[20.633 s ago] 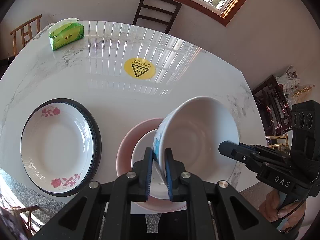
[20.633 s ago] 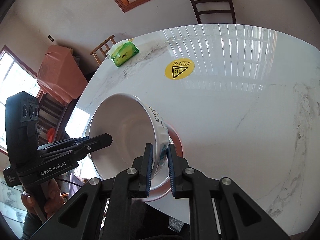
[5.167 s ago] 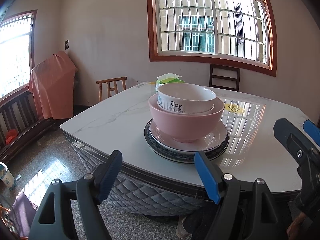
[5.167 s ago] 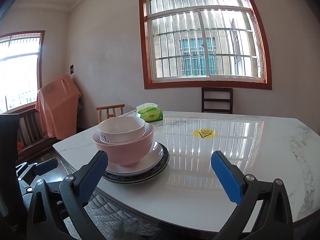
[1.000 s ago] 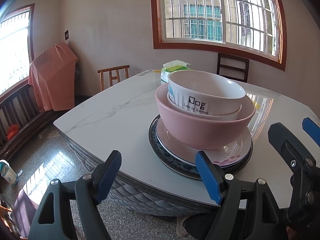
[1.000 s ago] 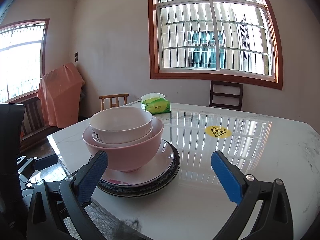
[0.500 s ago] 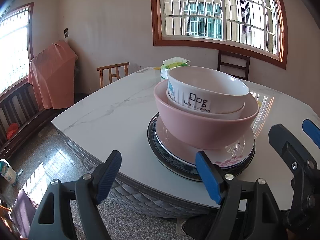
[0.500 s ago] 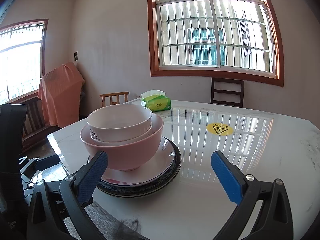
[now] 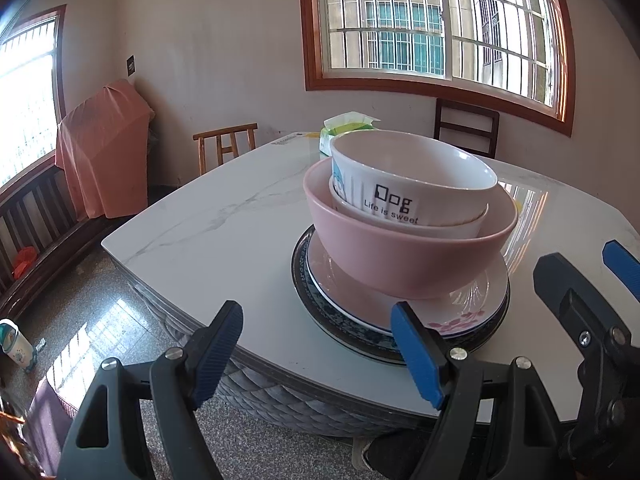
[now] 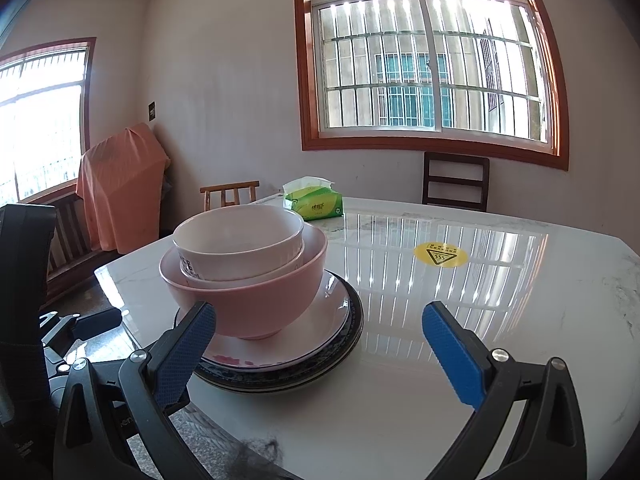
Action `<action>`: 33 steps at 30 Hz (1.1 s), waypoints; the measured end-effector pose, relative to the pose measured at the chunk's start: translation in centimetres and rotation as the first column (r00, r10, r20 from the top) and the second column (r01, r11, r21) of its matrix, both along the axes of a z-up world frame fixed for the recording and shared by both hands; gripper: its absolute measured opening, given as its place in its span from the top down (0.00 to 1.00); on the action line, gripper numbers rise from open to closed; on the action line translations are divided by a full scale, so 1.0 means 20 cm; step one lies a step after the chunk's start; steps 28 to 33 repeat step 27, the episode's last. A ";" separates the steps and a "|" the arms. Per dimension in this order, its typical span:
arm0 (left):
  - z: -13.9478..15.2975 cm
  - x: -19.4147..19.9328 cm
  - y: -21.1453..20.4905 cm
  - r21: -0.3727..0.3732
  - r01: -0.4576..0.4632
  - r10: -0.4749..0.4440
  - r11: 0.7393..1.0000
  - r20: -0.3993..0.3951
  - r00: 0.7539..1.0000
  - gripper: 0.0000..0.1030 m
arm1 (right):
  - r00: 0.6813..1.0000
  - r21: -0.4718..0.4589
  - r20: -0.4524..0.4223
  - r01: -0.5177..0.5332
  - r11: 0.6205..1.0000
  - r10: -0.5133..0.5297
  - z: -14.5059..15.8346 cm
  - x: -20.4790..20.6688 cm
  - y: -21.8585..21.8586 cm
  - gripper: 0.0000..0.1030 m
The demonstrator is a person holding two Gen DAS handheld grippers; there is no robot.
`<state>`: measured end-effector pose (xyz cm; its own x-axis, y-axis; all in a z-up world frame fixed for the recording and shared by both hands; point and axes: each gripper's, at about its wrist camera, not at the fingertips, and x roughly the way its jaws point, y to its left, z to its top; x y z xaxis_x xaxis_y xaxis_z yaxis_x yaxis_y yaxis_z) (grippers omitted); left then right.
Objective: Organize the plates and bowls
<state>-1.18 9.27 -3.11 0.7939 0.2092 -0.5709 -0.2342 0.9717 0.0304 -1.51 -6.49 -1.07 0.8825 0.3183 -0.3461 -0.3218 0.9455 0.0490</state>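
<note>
The white bowl (image 9: 412,184) reads "Dog" and "Life is sweet" in the left wrist view; the right wrist view shows only unreadable letters on its side. It sits nested in the pink bowl (image 9: 404,256), on stacked plates (image 10: 332,320) near the desk (image 10: 480,360) corner (about twenty seconds ago both grippers clamped this bowl's rim). The left hand-held gripper (image 9: 316,344) and right hand-held gripper (image 10: 316,340) gape empty. A yellow sticker (image 10: 440,255) appears only on the right.
</note>
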 end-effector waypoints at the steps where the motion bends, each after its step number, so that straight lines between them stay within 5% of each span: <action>1: 0.00 0.00 0.00 0.001 0.000 0.000 1.000 -0.002 1.000 0.24 | 1.000 0.002 0.001 -0.001 1.000 0.001 0.00 0.00 0.00 0.01; 17: 0.05 -0.01 0.01 0.006 -0.036 0.036 0.999 0.028 0.999 0.19 | 1.000 0.029 -0.024 -0.002 1.000 0.002 0.00 0.01 -0.10 0.01; 22: 0.10 -0.03 -0.01 0.036 -0.045 0.045 0.998 0.013 0.999 0.19 | 0.992 -0.005 -0.096 0.083 0.997 -0.083 0.04 0.13 -0.39 0.01; 27: 0.14 -0.07 -0.07 0.033 -0.030 0.030 0.999 0.002 1.000 0.18 | 0.939 -0.208 -0.216 0.223 0.953 -0.267 -0.03 0.39 -0.80 0.01; 33: 0.14 -0.07 -0.07 0.033 -0.030 0.030 0.999 0.002 1.000 0.18 | 0.939 -0.208 -0.216 0.223 0.953 -0.267 -0.03 0.39 -0.80 0.01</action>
